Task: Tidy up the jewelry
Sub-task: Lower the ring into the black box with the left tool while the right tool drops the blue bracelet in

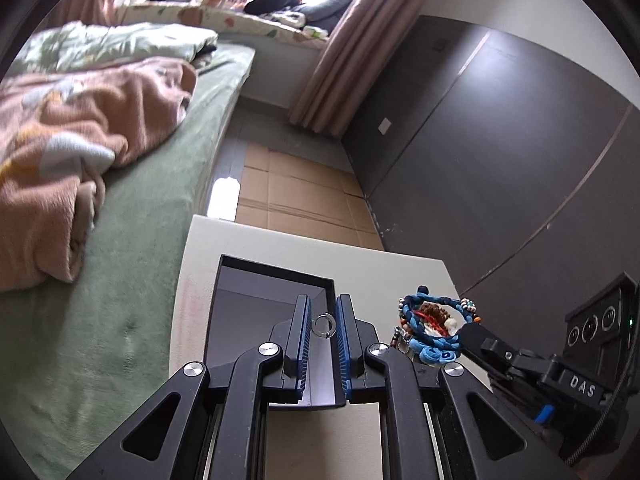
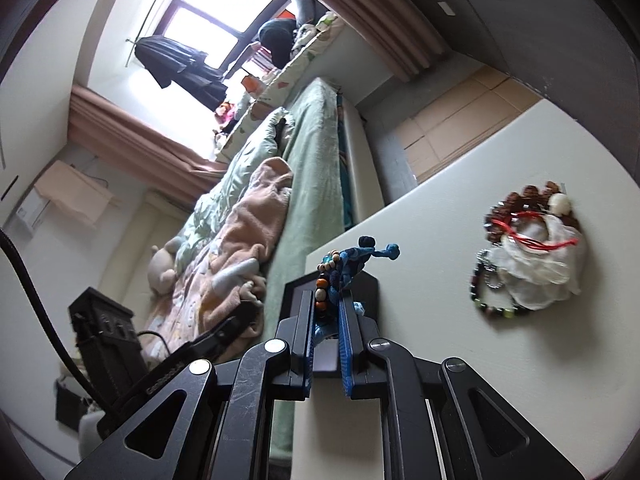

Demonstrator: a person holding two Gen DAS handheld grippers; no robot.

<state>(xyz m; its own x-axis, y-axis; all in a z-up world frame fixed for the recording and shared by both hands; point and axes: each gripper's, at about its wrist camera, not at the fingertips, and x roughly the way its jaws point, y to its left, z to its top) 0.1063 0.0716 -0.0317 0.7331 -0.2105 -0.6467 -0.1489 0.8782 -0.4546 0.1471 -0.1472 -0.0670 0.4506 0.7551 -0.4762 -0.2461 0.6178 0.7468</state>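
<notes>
The left tool (image 1: pixel 323 326) pinches a small silver ring (image 1: pixel 322 326) above the open black rectangular box (image 1: pixel 276 276) (its likely destination). The right tool (image 2: pixel 326 312), clamped on a blue braided cord bracelet (image 2: pixel 340 268), holds it clear of the white desk (image 2: pixel 440 280) and the remaining bead pile (image 2: pixel 528 248).

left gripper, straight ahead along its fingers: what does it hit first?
Most likely the black box: the left gripper, shut on a small silver ring, points down into its open inside. Depth is hard to judge through the fisheye, so which inner surface is unclear.
</notes>
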